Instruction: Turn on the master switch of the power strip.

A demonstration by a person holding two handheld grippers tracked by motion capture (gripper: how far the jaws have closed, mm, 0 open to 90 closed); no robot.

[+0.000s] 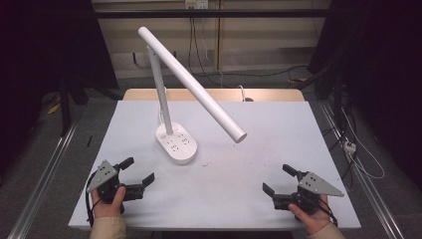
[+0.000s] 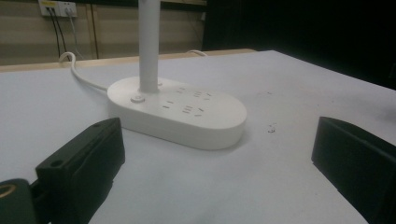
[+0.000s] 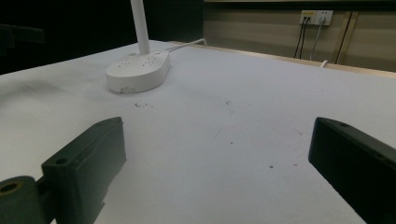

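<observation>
white desk lamp (image 1: 175, 142), one, oval socketed base, tilted tube head, on pale worktop (image 1: 278, 144); left gripper (image 1: 139, 172) and right gripper (image 1: 279, 178) both spread, empty.

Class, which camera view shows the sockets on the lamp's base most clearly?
The left gripper view: the lamp base sits close, its sockets and round button distinct. The high view shows the whole lamp with the sockets tiny; the right gripper view shows the base far off.
</observation>
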